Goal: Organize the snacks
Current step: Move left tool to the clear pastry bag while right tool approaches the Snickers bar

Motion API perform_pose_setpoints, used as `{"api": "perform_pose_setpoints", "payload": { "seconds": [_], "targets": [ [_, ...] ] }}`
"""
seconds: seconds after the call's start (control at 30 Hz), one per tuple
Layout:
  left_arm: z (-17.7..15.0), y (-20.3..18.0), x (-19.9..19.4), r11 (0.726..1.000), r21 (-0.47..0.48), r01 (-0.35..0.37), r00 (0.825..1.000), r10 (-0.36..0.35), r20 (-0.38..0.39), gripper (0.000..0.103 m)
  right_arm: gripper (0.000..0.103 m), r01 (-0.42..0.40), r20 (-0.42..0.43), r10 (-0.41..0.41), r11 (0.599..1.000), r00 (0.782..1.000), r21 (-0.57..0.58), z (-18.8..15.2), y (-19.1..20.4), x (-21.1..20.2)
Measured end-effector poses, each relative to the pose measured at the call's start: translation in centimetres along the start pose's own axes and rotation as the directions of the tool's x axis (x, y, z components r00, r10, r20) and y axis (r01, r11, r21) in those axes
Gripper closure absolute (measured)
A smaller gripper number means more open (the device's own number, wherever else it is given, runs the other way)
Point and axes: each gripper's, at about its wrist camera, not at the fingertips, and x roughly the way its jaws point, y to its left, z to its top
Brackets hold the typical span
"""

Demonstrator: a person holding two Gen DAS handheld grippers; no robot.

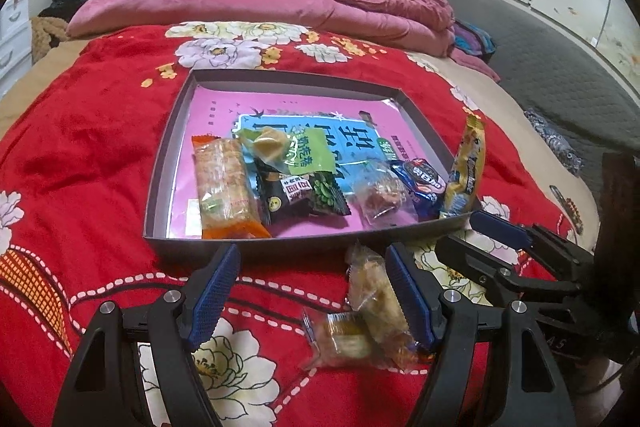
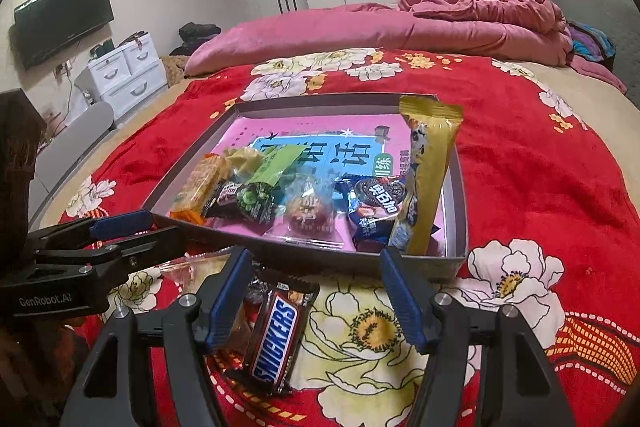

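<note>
Right now I have both tools hovering over the red bedspread [image 1: 80, 147], just near of the tray [image 1: 168, 163]. My left hand-held gripper [image 1: 312, 291] has its fingers apart, empty, with two clear-wrapped snacks [image 1: 360, 319] lying by its right finger. My right hand-held gripper [image 2: 316, 303] is also parted, clamping nothing; the Snickers bar [image 2: 276, 335] lies beside its left finger. Only the right view shows that bar; only the left shows the wrapped snacks clearly. Six snacks sit in the tray.
</note>
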Motion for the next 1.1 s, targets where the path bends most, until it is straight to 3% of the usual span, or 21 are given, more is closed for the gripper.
{"api": "perform_pose_setpoints", "payload": {
  "seconds": [1.1],
  "targets": [
    [-1.3, -2.0, 1.2, 0.999, 0.038, 0.028, 0.997, -0.024, -0.078, 0.027, 0.037, -0.004, -0.160, -0.002, 0.999, 0.987, -0.038, -3.1, 0.8, 1.5]
  ]
}}
